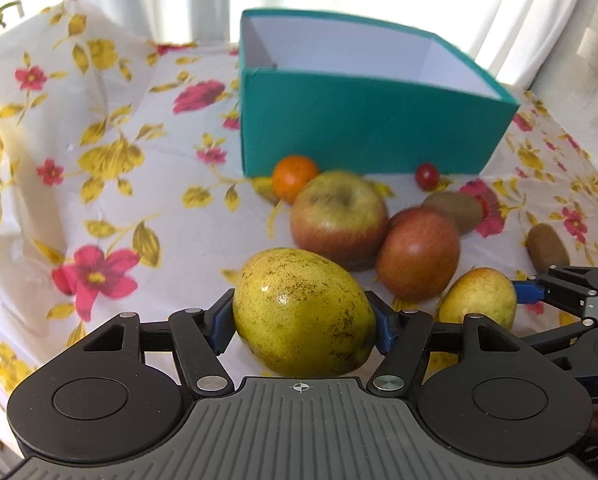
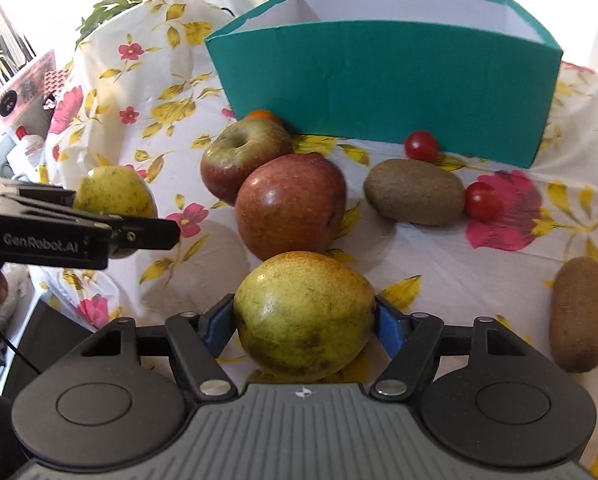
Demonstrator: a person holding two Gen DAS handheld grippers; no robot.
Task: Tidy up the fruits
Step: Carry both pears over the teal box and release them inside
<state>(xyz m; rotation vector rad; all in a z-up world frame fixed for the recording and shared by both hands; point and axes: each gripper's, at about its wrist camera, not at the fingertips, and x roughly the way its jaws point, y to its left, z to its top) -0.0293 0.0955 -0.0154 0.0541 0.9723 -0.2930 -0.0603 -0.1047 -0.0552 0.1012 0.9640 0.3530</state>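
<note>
A smooth teal cardboard box (image 2: pixel 383 80) with a white inside stands at the back of the bench, whose floral cloth (image 1: pixel 99 184) is creased. In front lie two glossy red-green apples (image 2: pixel 291 204), fuzzy oval kiwis (image 2: pixel 415 192), a small orange (image 1: pixel 294 178) and round cherry tomatoes (image 2: pixel 421 146). The left claw (image 1: pixel 303 320) clasps a speckled yellow-green pear (image 1: pixel 303 308); the right claw (image 2: pixel 305 320) clasps a blushed second pear (image 2: pixel 303 312).

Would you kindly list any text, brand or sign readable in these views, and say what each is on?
"GenRobot.AI": on the side of the left gripper, seen from the right wrist.
Partial print at the lower right edge of the left wrist view: too cut off to read.
The teal box shows no lettering.
</note>
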